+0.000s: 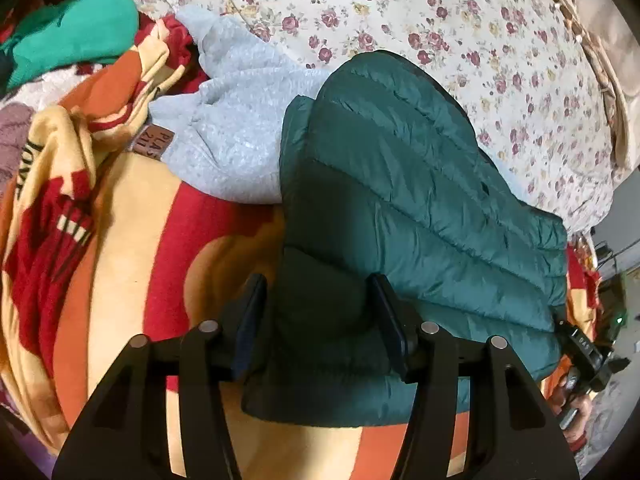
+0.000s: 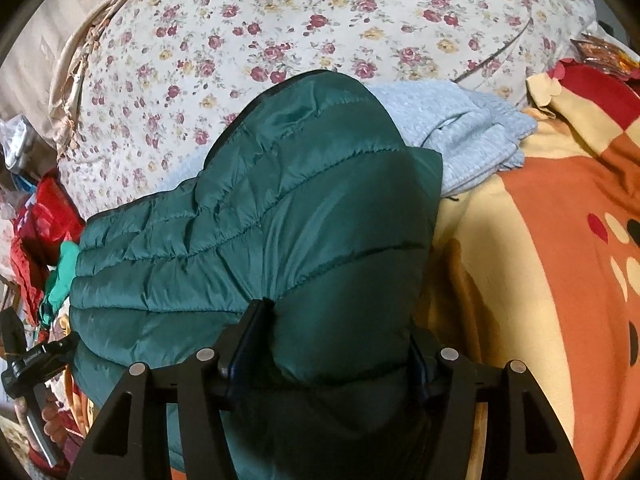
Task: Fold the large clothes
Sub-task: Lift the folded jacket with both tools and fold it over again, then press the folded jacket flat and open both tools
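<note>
i have the left gripper (image 1: 320, 320) and the right gripper (image 2: 340, 340) each with 2 fingers clamped on a bunched fold of the dark green quilted puffer jacket (image 1: 400, 184), which lies on the orange, red and cream blanket (image 1: 160, 240), overlapping a light grey knit garment (image 1: 240, 120).

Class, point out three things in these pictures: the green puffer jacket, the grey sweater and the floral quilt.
green puffer jacket (image 1: 400, 184), left wrist view, on a quilted panel.
grey sweater (image 1: 236, 128), left wrist view, mid-body knit.
floral quilt (image 2: 320, 12), right wrist view, bare printed area.
</note>
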`<state>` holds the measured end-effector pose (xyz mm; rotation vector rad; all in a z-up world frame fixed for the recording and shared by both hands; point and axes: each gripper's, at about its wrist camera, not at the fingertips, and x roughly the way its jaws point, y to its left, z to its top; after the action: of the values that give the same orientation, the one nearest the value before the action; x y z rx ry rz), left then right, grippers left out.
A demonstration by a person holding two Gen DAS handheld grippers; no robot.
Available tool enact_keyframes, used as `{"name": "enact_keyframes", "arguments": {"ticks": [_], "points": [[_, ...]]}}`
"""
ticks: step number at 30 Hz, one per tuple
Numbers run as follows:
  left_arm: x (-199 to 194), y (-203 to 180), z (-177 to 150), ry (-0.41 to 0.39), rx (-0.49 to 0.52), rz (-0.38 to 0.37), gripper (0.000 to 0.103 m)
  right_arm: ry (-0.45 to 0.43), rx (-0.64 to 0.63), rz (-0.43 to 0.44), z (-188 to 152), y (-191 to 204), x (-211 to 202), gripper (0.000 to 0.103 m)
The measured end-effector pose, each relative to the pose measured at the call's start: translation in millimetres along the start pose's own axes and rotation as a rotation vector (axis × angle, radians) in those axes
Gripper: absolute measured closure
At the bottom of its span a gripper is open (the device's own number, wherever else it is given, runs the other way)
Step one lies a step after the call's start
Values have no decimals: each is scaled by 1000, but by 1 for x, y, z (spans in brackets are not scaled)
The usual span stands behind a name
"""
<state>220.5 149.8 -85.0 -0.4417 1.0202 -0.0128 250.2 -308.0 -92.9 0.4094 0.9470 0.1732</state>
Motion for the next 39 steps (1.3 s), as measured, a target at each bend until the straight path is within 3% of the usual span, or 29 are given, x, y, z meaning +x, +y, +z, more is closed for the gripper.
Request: {"name": "enact_keyframes", "arguments": {"ticks": [3,6,11,13,18,21,29,31,34,39], "points": [[-2,3,-2,5,-20,5,47,-9,38,-7,-1,-3,-5,39],[-19,2,-7,-24,-31,31,47,-79,19,-68,-4,5,-27,39],[-69,-15,-23,-200,61,131,47,-221,-89,-159,-20,35,-68,39],[-75,-18,-27,-232,85,148,47,-248,-120,-176,-27,47,-74,39],[-46,-15,-36,-136,86,163,47,-179,-172,-162,-50,68,-51,39],[-17,-15,-46,-51,106,199,47,-153,-217,-226,-62,76,-33,39],[-45,-24,-68,-162,133,215,47,-220,-182,-180,-79,84,-56,39],[-39,-26,-74,-151,135,222,45,-167,-168,-174,-87,83,-44,38],[-17,-26,-81,-56,145,240,45,-142,-176,-196,-97,83,-38,38],[-35,-32,-87,-101,163,253,45,-131,-139,-162,-99,78,-50,38]]}}
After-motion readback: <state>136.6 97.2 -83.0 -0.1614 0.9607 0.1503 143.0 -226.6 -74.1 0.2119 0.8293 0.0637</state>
